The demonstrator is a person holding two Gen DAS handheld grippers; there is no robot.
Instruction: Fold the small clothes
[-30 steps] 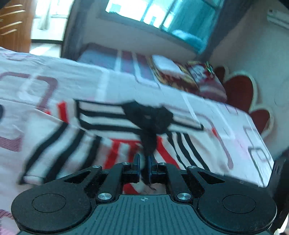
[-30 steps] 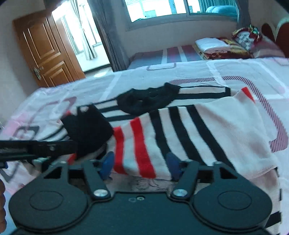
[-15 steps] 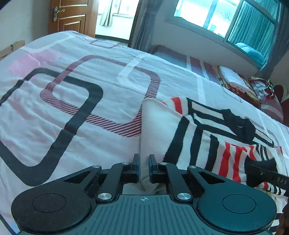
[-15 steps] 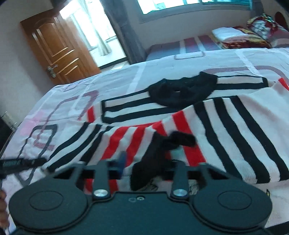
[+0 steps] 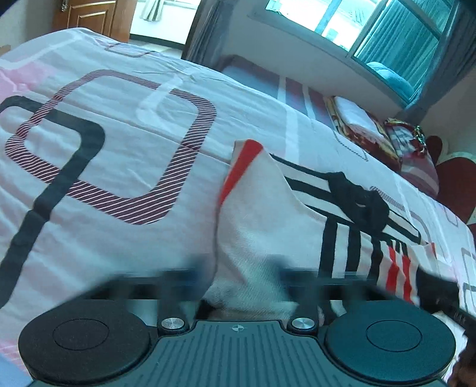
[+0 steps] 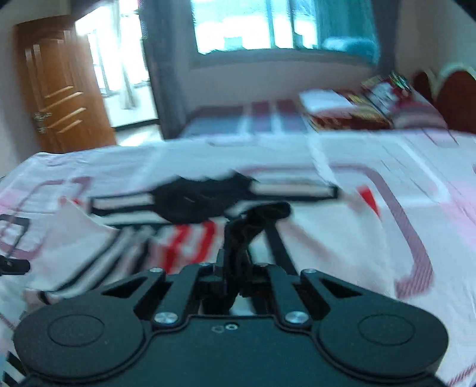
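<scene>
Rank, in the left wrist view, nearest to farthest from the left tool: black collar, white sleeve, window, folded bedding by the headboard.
1. White sleeve, between the opening fingers of the left tool.
2. Black collar, centre right.
3. Folded bedding, far right.
4. Window, top, behind the bed.

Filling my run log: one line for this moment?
left claw: opening over striped garment | right claw: shut on black cuff | bed

White sweater (image 5: 267, 238) with black and red stripes and black collar, lying rumpled, partly folded on the bed
</scene>
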